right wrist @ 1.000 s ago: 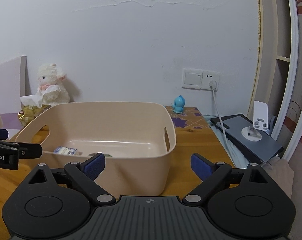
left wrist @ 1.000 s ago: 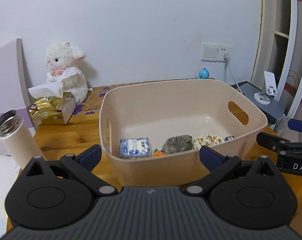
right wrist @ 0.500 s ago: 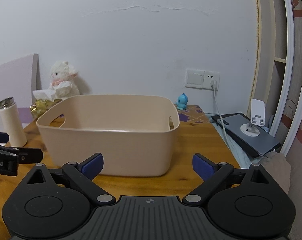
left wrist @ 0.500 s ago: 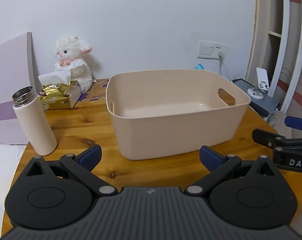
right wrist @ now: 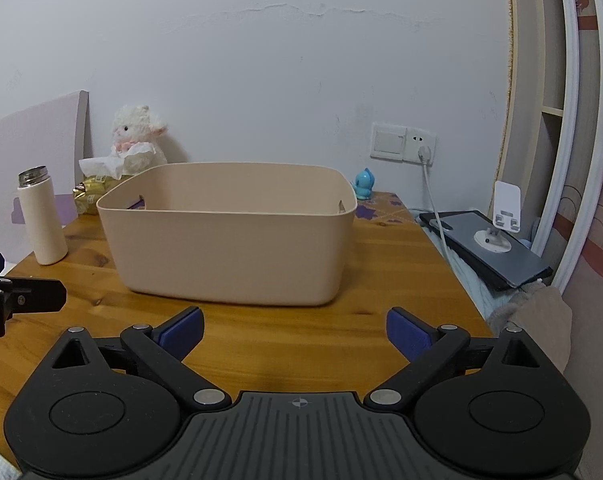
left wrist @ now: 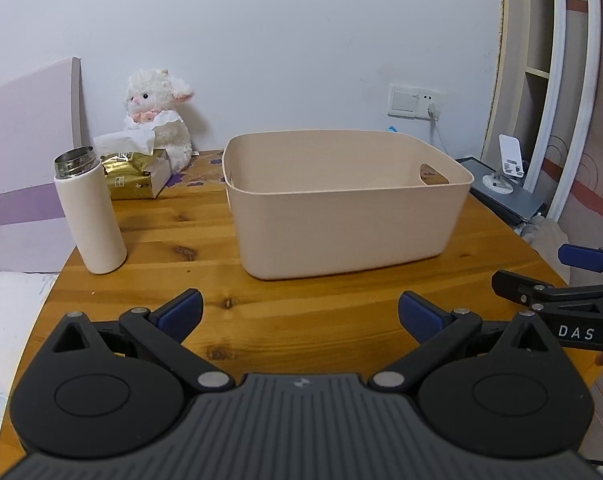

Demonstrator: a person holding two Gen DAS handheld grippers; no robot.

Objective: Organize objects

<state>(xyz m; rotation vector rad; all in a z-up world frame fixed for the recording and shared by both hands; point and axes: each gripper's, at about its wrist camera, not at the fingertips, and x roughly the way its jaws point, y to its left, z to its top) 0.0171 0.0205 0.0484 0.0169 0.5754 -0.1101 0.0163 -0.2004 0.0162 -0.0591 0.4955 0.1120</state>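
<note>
The left gripper [left wrist: 299, 314] hovered low over the near edge of the wooden tabletop [left wrist: 205, 240], its blue-padded fingers [left wrist: 181, 312] spread wide with nothing between them. The right gripper [right wrist: 295, 330] hung beside it at the same height, its jaws equally wide and empty; its black tip also showed at the right edge of the left wrist view. Beyond both grippers, a beige plastic bin [left wrist: 341, 220] with cut-out handles stood upright near the middle of the tabletop, apart from the fingers; its inside could not be seen from this low angle. Toward the left edge of the tabletop a white flask [left wrist: 89, 216] with a bare metal neck and no lid stood upright, well apart from the bin. Behind it, at the far left corner, a gold tissue pack [left wrist: 135, 176] with a white tissue sticking out lay just in front of a white plush lamb [left wrist: 157, 120] that sat against the wall. A small blue figurine [right wrist: 365, 182] stood at the far right corner, below a wall socket [right wrist: 403, 144] with a white cable plugged in. Off the right edge of the tabletop, a dark tablet [right wrist: 489, 248] lay flat with a white phone stand [right wrist: 501, 220] resting on it.
</note>
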